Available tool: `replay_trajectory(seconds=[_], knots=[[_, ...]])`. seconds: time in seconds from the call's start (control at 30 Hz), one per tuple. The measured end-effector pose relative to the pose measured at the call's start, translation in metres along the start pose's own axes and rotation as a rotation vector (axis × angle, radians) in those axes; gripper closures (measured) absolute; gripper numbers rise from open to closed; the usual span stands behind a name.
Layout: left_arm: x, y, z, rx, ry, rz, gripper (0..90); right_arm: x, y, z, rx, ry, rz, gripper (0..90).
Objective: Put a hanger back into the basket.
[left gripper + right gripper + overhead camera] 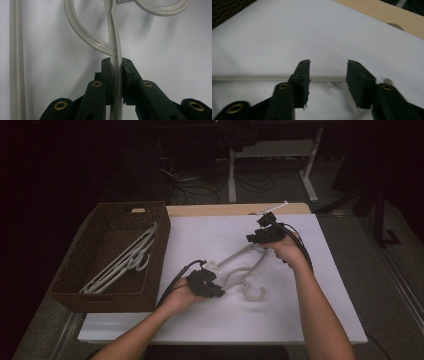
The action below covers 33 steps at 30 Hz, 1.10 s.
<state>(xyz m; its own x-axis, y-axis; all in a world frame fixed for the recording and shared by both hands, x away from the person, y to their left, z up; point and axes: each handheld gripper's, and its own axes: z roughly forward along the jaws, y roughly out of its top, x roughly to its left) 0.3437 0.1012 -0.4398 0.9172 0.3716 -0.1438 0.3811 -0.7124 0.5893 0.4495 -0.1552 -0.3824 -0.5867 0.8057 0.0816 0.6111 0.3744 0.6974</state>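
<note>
Wicker basket [75,270] sits at my far left on the white table [300,320], pale hangers [122,262] stacked inside it. Next along, my left gripper [212,277] is clamped onto the grey plastic hanger [245,270], pads [111,72] squeezing a thin bar just below its looping curl. That hanger lies mid-table, pale and glossy, its hook curling toward me. Further right, my right gripper [262,227] hovers above the hanger's far end, jaws parted and gripping nothing, the straight bar [249,77] visible beneath them.

White-covered table [300,315]: wicker basket [75,275] left, hanger [245,270] centre.
</note>
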Motion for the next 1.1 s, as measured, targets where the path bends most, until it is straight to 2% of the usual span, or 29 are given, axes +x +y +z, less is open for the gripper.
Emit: replay_trajectory(seconds=[0.07, 0.2, 0.27, 0.3, 0.37, 0.47, 0.6, 0.63, 0.73, 0.77, 0.83, 1.0, 1.1], knots=[[0.001, 0.001, -0.002, -0.005, -0.002, -0.004, 82.2, -0.001, -0.006, -0.010, -0.014, 0.004, 0.015, 43.2], [0.004, 0.003, -0.009, -0.017, -0.004, -0.017, 82.2, -0.003, -0.021, -0.027, -0.046, -0.011, 0.009, 32.0], [0.005, 0.003, -0.011, -0.024, -0.002, -0.022, 82.2, -0.003, -0.025, -0.031, -0.053, -0.009, 0.014, 29.9], [0.007, 0.003, -0.014, -0.030, -0.002, -0.033, 82.2, -0.003, -0.035, -0.039, -0.072, -0.008, 0.017, 25.3], [0.009, 0.004, -0.017, -0.035, 0.004, -0.045, 82.2, -0.003, -0.037, -0.041, -0.076, -0.008, 0.014, 24.9], [0.012, 0.003, -0.024, -0.048, 0.003, -0.063, 82.2, -0.001, -0.052, -0.053, -0.100, 0.023, 0.020, 17.8], [0.014, 0.003, -0.032, -0.061, 0.015, -0.078, 82.2, 0.004, -0.065, -0.059, -0.125, 0.031, 0.015, 15.6], [0.015, 0.004, -0.037, -0.069, 0.024, -0.093, 82.2, 0.009, -0.074, -0.063, -0.134, 0.036, 0.007, 14.1], [0.015, 0.006, -0.042, -0.076, 0.031, -0.105, 82.2, 0.014, -0.086, -0.065, -0.142, 0.037, 0.007, 13.2], [0.014, 0.008, -0.045, -0.082, 0.039, -0.110, 82.2, 0.014, -0.086, -0.065, -0.142, 0.037, 0.007, 13.2], [0.012, 0.011, -0.051, -0.086, 0.053, -0.111, 82.2, 0.020, -0.099, -0.066, -0.138, 0.032, -0.006, 12.1], [0.009, 0.021, -0.065, -0.103, 0.085, -0.102, 82.3, 0.031, -0.116, -0.071, -0.154, 0.039, -0.010, 9.8], [0.009, 0.029, -0.083, -0.132, 0.105, -0.095, 82.3, 0.036, -0.127, -0.073, -0.149, 0.047, -0.013, 9.4]])
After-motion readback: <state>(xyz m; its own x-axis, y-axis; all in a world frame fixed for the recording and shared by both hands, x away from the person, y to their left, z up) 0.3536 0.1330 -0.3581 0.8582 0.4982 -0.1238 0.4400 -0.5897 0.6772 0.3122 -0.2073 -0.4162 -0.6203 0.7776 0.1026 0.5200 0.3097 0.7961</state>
